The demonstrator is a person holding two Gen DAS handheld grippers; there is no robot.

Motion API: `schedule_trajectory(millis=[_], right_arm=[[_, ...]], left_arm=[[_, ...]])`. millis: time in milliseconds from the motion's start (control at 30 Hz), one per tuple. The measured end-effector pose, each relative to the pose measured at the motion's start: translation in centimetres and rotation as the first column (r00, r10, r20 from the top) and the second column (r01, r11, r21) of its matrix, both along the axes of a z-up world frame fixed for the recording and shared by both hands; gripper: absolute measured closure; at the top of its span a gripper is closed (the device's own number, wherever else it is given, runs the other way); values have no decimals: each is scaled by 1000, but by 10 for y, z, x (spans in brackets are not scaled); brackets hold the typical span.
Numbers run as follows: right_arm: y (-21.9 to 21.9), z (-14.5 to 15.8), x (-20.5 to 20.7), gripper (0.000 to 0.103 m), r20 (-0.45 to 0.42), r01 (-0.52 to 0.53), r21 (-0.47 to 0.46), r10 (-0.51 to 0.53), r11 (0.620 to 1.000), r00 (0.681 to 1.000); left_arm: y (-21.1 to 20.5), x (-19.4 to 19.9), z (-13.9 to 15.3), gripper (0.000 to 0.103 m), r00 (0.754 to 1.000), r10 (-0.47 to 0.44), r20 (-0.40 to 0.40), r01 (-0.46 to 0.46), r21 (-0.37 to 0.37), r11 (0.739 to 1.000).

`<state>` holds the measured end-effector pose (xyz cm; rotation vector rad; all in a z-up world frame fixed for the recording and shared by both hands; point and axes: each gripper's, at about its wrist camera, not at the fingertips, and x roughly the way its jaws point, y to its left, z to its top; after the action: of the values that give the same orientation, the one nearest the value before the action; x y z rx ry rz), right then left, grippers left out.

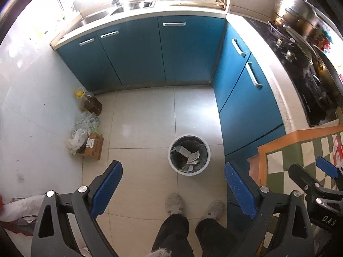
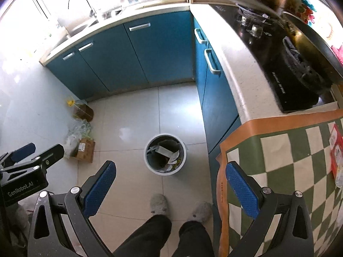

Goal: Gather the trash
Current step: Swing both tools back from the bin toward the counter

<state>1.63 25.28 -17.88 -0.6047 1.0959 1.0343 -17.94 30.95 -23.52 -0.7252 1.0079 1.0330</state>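
A round white trash bin [image 1: 189, 154] [image 2: 165, 153] stands on the tiled floor, holding paper scraps and wrappers. My left gripper [image 1: 173, 168] hangs open high above the floor, its blue pads empty, the bin between and just beyond them. My right gripper [image 2: 170, 168] is likewise open and empty, with the bin ahead of it. A red and white packet [image 2: 336, 158] [image 1: 337, 150] lies on the checkered mat at the right edge. Each gripper shows at the side of the other's view.
Blue cabinets [image 1: 150, 51] line the back and right. A stove [image 2: 285, 64] with pans sits on the right counter. A green checkered mat [image 2: 285, 162] covers the near counter. An oil bottle [image 1: 89, 102], plastic bags and a cardboard box [image 1: 92, 147] lie left. A person's slippered feet [image 1: 174, 203] stand below.
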Motion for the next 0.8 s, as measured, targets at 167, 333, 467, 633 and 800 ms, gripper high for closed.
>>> schedule_trajectory(millis=[167, 333, 467, 633, 800], right_arm=[[-22, 24, 19, 0, -71, 62, 71, -57, 996, 996], [-62, 46, 73, 0, -142, 236, 147, -216, 961, 966], [-130, 60, 139, 0, -147, 443, 177, -421, 879, 895], [-248, 63, 231, 0, -134, 707, 168, -694, 687, 707], [-384, 51, 307, 0, -63, 892, 130, -894, 434, 444]], left_arm=[[-15, 18, 28, 6, 1000, -14, -10, 14, 34, 999], [-32, 84, 62, 6, 993, -120, -5, 120, 128, 985], [-60, 169, 86, 6, 958, -288, 13, 283, 149, 948], [-130, 302, 85, 6, 858, -514, 12, 512, 77, 855], [-232, 423, 65, 6, 723, -687, -73, 690, 45, 722]])
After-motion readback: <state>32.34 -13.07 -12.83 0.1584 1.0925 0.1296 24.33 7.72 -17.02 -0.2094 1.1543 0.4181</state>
